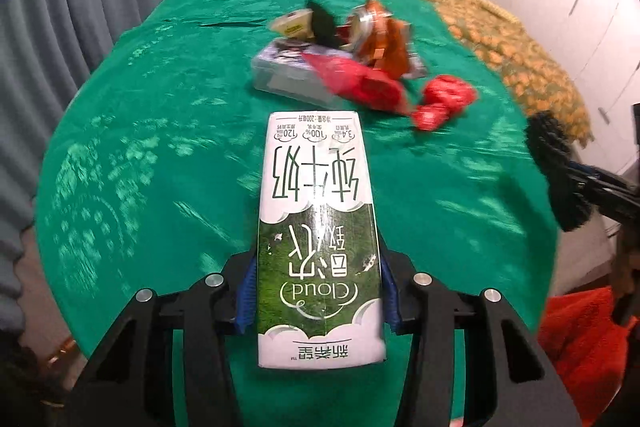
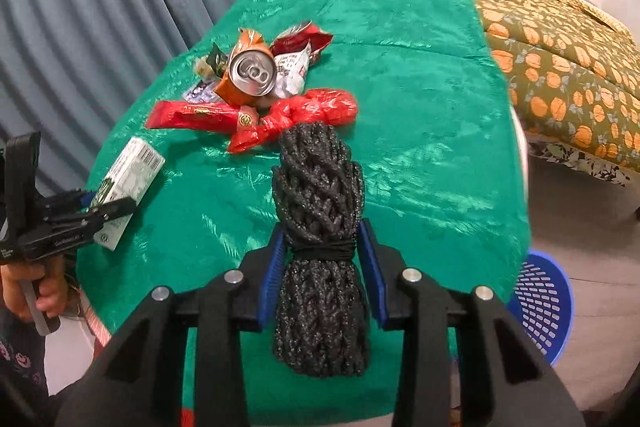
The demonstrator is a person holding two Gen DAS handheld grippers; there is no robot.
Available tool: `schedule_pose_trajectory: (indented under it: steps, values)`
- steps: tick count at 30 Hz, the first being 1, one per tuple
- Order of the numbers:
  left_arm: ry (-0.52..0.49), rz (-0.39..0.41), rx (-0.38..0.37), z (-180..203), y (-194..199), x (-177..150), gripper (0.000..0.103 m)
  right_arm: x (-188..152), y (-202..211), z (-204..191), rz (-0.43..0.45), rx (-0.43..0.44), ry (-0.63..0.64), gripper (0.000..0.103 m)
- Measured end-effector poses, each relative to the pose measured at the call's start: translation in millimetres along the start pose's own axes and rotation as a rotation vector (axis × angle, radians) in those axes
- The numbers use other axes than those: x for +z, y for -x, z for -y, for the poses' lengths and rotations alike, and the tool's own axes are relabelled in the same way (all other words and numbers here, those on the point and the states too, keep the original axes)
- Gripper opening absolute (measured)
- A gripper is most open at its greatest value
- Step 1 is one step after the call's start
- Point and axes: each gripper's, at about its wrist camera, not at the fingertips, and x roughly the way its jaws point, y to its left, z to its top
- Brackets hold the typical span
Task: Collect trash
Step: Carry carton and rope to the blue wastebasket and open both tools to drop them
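A green cloth [image 2: 400, 75] covers the table, a blue basket [image 2: 540, 307] beside it on the floor. Mid-cloth lies a trash pile: can [image 2: 252, 71], red wrappers [image 2: 192, 115]. The right gripper [image 2: 322, 259] is clamped on a black rope bundle [image 2: 320, 187]; the left gripper [image 1: 316, 287] pinches a milk carton [image 1: 316, 211], both above the cloth

**Legible print on the milk carton**

The milk carton [image 1: 316, 239] carries all readable text, seen upside down from the left wrist: "Cloud" in white on the green band; large characters 纯牛奶 on the white panel; 新希望 at the near end; small figures "3.4", "100%" and "120" near the far end. Print on the wrappers is too blurred to read.
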Motion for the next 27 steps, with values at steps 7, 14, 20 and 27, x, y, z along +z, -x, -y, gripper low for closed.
schedule_pose_trajectory:
  steps: [7,14,20,27]
  values:
    - [-0.072,0.028,-0.138,72.9,16.9,8.4,0.047,-14.2,32.7,71.6,0.067,-0.069,-0.122,0.035]
    - [-0.223,0.011,-0.296,192.8,3.0,37.2,0.048,-19.7,65.5,157.6,0.091,-0.194,-0.219,0.035]
    - [-0.304,-0.057,-0.362,290.6,-48.3,42.8,0.048,-38.4,60.9,213.6,0.061,-0.244,-0.287,0.035]
    - [-0.332,-0.163,-0.386,366.8,-127.1,31.4,0.048,-73.3,43.1,269.8,0.029,-0.233,-0.406,0.036]
